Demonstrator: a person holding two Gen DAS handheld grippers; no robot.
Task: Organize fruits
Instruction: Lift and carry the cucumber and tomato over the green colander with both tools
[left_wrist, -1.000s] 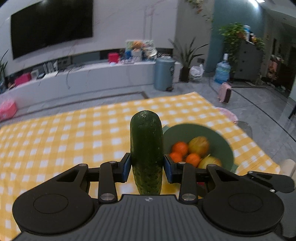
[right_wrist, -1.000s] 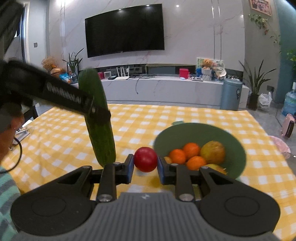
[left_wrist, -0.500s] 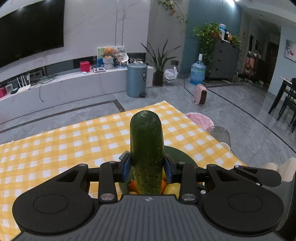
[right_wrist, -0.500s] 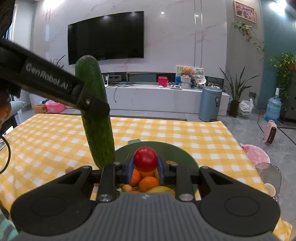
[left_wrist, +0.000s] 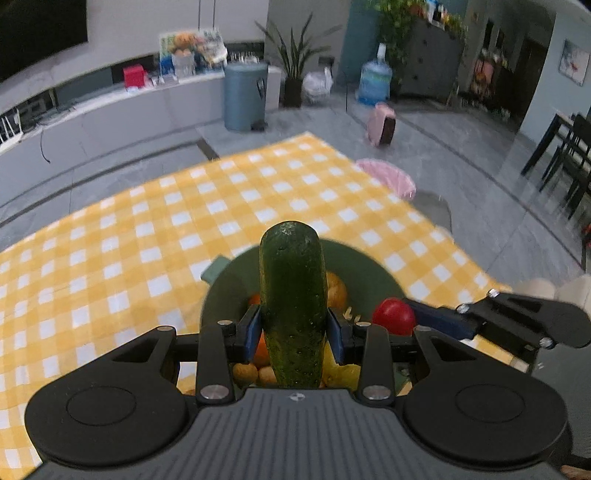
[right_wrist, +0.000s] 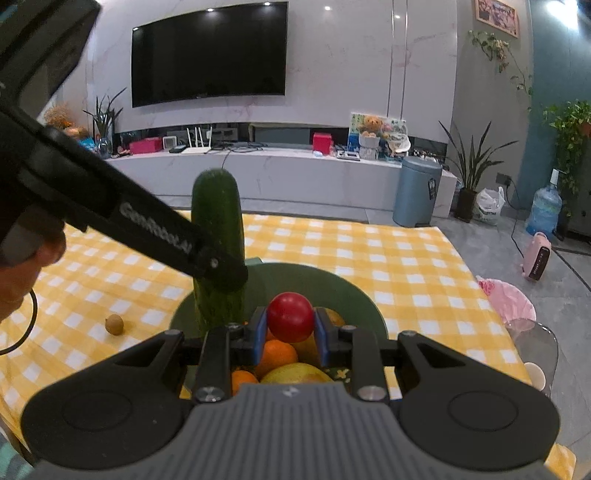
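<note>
Upright, the dark green bumpy cucumber (left_wrist: 293, 302) sits clamped in the left gripper (left_wrist: 293, 328) above the green round bowl (left_wrist: 373, 273) of oranges; alongside, the right gripper (right_wrist: 290, 328) pinches a glossy red tomato (right_wrist: 290, 316) over the yellow-checked counter (left_wrist: 147, 221).

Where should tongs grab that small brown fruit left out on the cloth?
Across the middle of the small brown fruit, from straight above. It is nearly round and lies alone on the checked tablecloth, left of the green bowl, so probably any closing direction works.
</note>
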